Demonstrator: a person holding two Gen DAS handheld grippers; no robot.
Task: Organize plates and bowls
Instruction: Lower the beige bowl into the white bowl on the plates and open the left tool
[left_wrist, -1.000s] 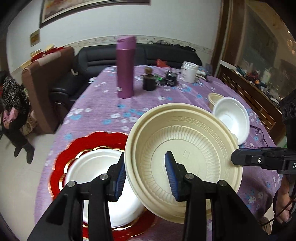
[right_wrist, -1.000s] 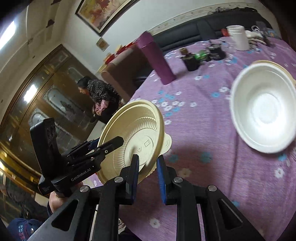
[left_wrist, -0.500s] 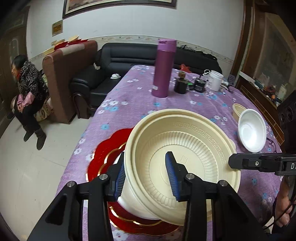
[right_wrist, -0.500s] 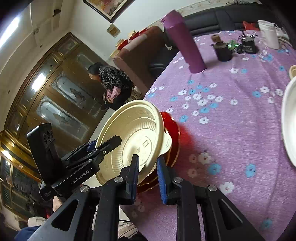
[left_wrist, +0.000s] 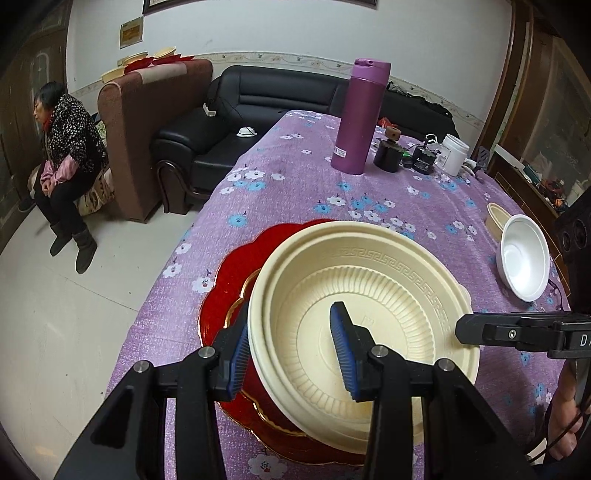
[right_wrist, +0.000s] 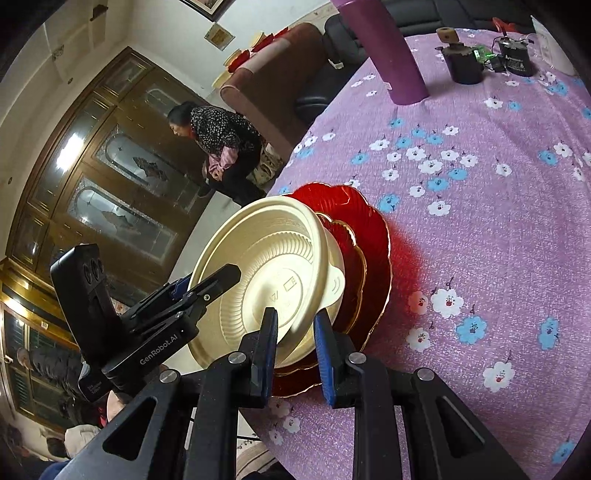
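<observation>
A large cream bowl (left_wrist: 369, 310) is held by both grippers over the red plate (left_wrist: 240, 266) at the table's near left edge. My left gripper (left_wrist: 291, 350) is shut on the bowl's near rim, one pad outside, one inside. My right gripper (right_wrist: 295, 332) is shut on the opposite rim; in the right wrist view the bowl (right_wrist: 273, 269) covers most of the red plate (right_wrist: 373, 236). The bowl appears low on the plate; I cannot tell if it rests on it. The white plate seen earlier on the red plate is hidden under the bowl.
A white bowl (left_wrist: 524, 258) and a small cream bowl (left_wrist: 496, 216) sit at the right of the purple flowered tablecloth (left_wrist: 295, 173). A purple flask (left_wrist: 358, 118), dark jars (left_wrist: 388, 155) and a white cup (left_wrist: 454, 155) stand at the far end. A person sits left of the table.
Both grippers carried the cream bowl leftward and down, from beside the red plate to directly over it, covering the white plate. The white bowl now lies farther right.
</observation>
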